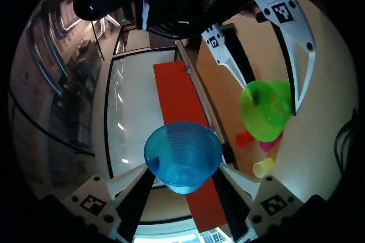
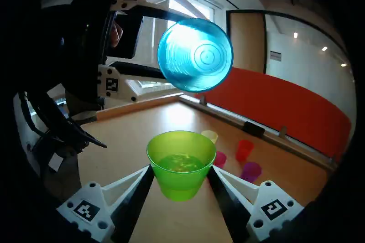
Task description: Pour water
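Two cups in play, one per gripper. Left gripper view first: left gripper point(image 1: 182, 170) clamped on blue cup point(image 1: 182, 156), both fingers pressing its walls low down, mouth toward camera, seemingly empty inside but hard to be sure. Scene rolled over, with table point(image 1: 315, 152) standing up along the right side, so blue cup judged tipped well over, as for pouring. Farther off, right gripper point(image 1: 269, 99) gripping green cup point(image 1: 266, 108) from both sides, on the table side of blue, i.e. below it: receiver parked under the pourer. Past green, three small spares on the table, close together and not involved: red cup point(image 1: 244, 139), pink cup point(image 1: 270, 145), yellow cup point(image 1: 263, 167). Red panel point(image 1: 178, 97) along the table's far edge. Right gripper view next: green cup upright and level between own fingers, kept so to hold its contents; cannot tell whether resting on the table or lifted off. Water point(image 2: 180, 162) pooled low inside, well short of the rim. Blue cup high above and a little beyond, base turned to camera, carried by left gripper reaching in from upper left. No stream visible between the cups. Purple cup point(image 2: 251, 171) near red cup. Judgement: pour done or nearly; next probably righting blue. Risk of drips outside green with any receiver drift.
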